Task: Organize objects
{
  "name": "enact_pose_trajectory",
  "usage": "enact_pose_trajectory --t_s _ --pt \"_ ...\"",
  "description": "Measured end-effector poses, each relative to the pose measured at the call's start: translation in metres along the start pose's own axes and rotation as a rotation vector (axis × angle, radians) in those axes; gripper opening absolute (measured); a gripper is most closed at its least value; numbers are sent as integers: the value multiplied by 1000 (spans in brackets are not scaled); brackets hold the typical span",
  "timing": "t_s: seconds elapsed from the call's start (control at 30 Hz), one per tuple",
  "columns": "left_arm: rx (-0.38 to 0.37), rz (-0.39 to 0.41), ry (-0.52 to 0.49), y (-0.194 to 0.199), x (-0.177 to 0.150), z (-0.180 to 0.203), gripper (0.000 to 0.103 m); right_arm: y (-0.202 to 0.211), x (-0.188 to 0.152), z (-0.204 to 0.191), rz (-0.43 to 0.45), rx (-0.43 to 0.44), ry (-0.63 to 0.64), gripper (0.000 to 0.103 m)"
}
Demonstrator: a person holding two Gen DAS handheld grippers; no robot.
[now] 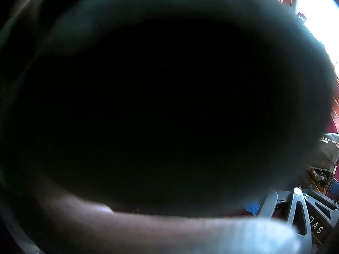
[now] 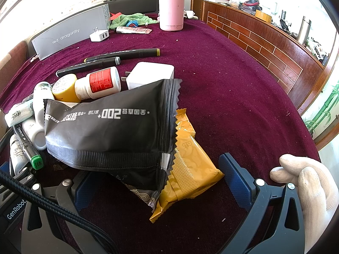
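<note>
In the right wrist view my right gripper (image 2: 161, 182) stands wide open over the purple tablecloth (image 2: 222, 80). A black snack packet (image 2: 110, 131) and a yellow snack packet (image 2: 190, 169) lie between its blue fingertips (image 2: 235, 175); neither pad presses on them. Behind them lie a white pill bottle with a red label (image 2: 99, 82), a yellow-capped bottle (image 2: 63, 86), a white charger block (image 2: 152, 74) and black markers (image 2: 118, 56). The left wrist view is almost wholly blocked by a dark object (image 1: 159, 105) against the lens; only part of one finger (image 1: 300, 209) shows.
At the back stand a pink thermos (image 2: 171, 6), a grey "red dragonfly" box (image 2: 72, 31), a small white plug (image 2: 99, 35), a green cloth (image 2: 131, 20) and a tube (image 2: 133, 29). More white bottles and a green-capped marker (image 2: 31, 150) lie left. A wooden counter (image 2: 264, 42) runs along the right.
</note>
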State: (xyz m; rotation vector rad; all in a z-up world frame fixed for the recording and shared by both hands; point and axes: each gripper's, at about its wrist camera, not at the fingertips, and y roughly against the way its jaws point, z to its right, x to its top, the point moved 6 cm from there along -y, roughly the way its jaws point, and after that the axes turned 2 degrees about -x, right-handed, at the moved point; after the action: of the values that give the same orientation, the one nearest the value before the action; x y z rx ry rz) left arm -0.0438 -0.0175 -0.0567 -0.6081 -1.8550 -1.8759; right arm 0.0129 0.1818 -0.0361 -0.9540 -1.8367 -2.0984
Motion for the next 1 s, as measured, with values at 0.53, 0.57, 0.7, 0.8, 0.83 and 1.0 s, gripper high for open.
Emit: enact_pose_trajectory --t_s 0.53,0.57,0.7,0.8,0.83,1.0 --pt "0 0 1 -2 2 -2 102 -1 1 0 0 0 0 103" --pt "0 0 1 -2 2 -2 102 -1 1 0 0 0 0 103" --pt "0 -1 1 -2 3 -2 102 -1 1 0 0 0 1 103" --pt "0 -1 1 -3 3 -3 102 -1 2 0 0 0 1 103" --pt "0 -1 1 -2 3 -3 102 -1 2 0 0 0 1 103" --pt "0 -1 1 -3 4 -3 102 -2 2 -1 0 0 1 103"
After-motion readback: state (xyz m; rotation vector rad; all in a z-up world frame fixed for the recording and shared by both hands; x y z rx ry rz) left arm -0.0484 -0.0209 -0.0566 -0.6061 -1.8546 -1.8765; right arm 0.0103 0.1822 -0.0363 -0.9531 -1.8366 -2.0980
